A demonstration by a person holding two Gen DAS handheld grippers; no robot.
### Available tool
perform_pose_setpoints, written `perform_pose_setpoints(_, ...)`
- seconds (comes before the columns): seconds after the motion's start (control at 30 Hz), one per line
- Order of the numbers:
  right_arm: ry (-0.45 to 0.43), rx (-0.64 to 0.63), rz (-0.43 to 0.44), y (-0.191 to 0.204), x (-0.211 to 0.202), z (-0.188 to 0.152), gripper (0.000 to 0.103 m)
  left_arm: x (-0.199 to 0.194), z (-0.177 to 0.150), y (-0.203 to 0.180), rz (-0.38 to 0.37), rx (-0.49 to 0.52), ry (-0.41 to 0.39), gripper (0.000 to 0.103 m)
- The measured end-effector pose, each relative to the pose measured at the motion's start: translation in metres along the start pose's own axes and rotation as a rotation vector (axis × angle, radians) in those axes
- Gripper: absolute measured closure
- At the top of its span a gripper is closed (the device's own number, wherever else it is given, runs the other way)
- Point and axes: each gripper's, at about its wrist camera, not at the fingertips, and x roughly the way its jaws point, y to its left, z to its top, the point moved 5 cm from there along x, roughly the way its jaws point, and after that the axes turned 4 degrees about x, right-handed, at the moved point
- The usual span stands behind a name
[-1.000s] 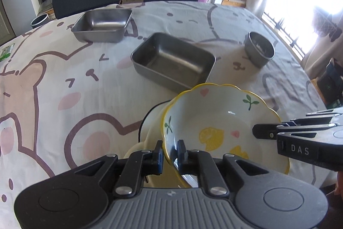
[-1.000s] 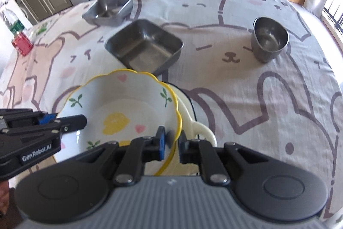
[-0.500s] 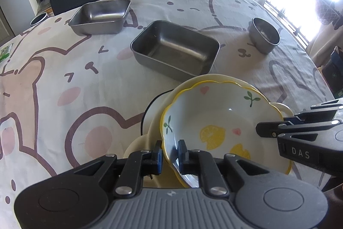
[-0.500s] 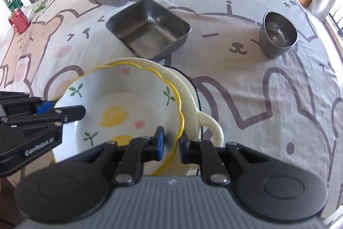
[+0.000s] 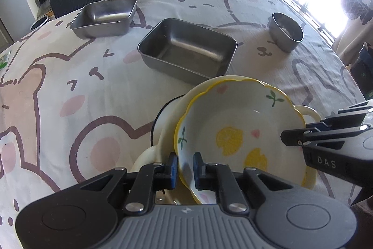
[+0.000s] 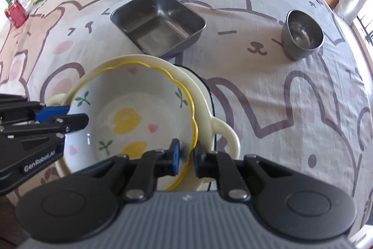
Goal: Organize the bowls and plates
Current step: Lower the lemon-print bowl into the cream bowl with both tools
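I have the scalloped bowl [image 5: 240,132] pinched by its rim on both sides, my left gripper [image 5: 186,166] and right gripper [image 6: 186,156] each nearly closed on the thin yellow edge (the right one tightening a touch), and it sits nested, slightly tilted, in the cream handled dish [image 6: 209,109] near my edge of the table [image 5: 58,76]. By my reckoning that stack is about made and needs only letting go. Left are the two square steel pans [image 5: 186,48] [image 5: 105,15] and the round steel cup [image 6: 302,34], all smooth, hard and well apart on the soft printed cloth.
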Motion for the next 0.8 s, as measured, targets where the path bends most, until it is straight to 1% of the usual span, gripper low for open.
perform_pose_setpoints(0.57,0.018,-0.012,0.004,0.001,0.002,-0.003,0.088,-0.001,-0.001,0.0,-0.002,0.0,0.001,0.088)
perform_pose_setpoints(0.67,0.029,0.004,0.019,-0.002,0.003,-0.002,0.088,-0.001,-0.002,0.001,-0.011,-0.001,0.0,0.088)
perform_pose_setpoints(0.8,0.052,0.056,0.059,-0.01,0.004,-0.001,0.088,-0.003,-0.004,0.003,-0.022,-0.003,-0.005,0.089)
